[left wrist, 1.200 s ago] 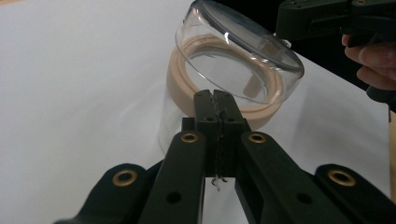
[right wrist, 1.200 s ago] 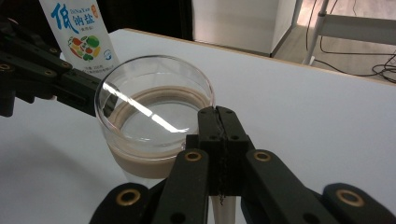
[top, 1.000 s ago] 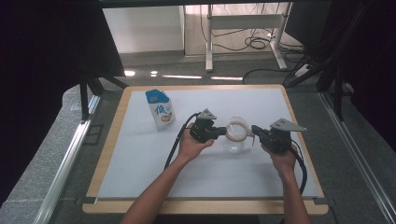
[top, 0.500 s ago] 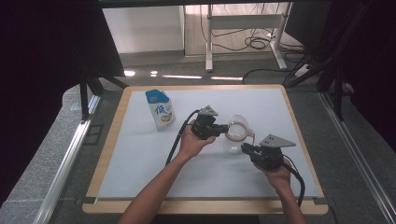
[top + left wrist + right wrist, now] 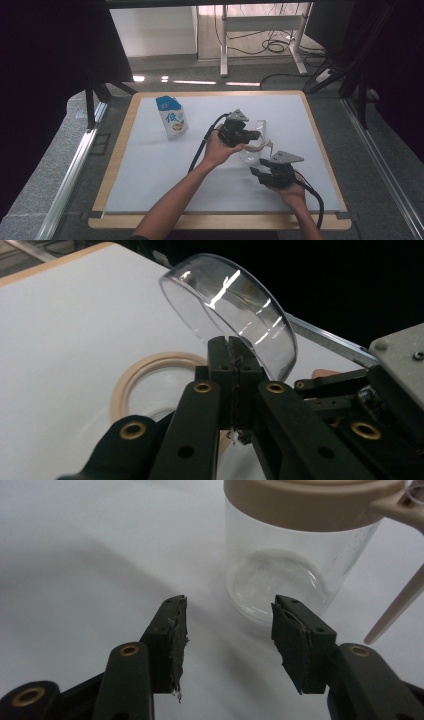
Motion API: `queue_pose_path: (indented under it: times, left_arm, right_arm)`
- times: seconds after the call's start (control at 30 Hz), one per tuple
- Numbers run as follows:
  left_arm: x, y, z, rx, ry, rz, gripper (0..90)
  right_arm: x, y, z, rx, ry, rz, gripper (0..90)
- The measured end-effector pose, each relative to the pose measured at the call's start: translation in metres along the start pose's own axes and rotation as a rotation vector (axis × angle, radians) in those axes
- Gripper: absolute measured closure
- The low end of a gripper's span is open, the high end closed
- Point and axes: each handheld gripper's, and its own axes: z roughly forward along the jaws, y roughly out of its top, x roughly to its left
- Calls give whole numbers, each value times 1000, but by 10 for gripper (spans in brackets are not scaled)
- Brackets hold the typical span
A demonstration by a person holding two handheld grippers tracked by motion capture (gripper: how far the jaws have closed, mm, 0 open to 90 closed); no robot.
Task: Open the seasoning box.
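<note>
The white tabletop carries a milk pouch standing at the back left, well apart from the work. Near the middle stands a clear jar with a beige collar around its mouth. The left gripper has its fingers pressed together on the rim of the jar's clear lid, holding it tilted up above the collar. The right gripper hovers low just beside the jar's base, fingers wide apart and empty. The jar looks freshly opened; next, I judge, the pouch must be fetched or the jar steadied. The right gripper view shows the jar empty and a beige strap hanging; the high view places the pouch.
</note>
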Motion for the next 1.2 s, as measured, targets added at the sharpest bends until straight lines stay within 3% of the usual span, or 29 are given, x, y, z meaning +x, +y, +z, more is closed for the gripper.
queue_pose_path:
  times: [0.13,0.3,0.57,0.83,0.93,1.0,1.07,1.2]
  left_arm:
    - [-8,8,9,4,-17,19,900]
    - [-14,14,16,10,-33,31,900]
    - [-17,13,24,26,-49,34,899]
    - [-5,-2,-3,-13,-8,24,884]
    - [2,-17,-22,-39,17,11,840]
    - [3,-21,-26,-42,22,8,787]
    - [6,-33,-38,-42,55,3,692]
    - [7,-48,-53,-48,66,6,521]
  right_arm:
    - [1,-1,-1,1,3,-21,478]
    - [0,-3,-1,6,-3,-15,473]
    - [-2,-5,-3,5,-9,-9,472]
    - [0,-5,1,7,-2,-13,469]
    - [3,-4,2,-4,-3,-9,465]
    - [4,-4,2,-9,-2,-8,464]
    - [5,-3,3,-17,-3,-11,454]
    - [8,-1,4,-29,2,-15,451]
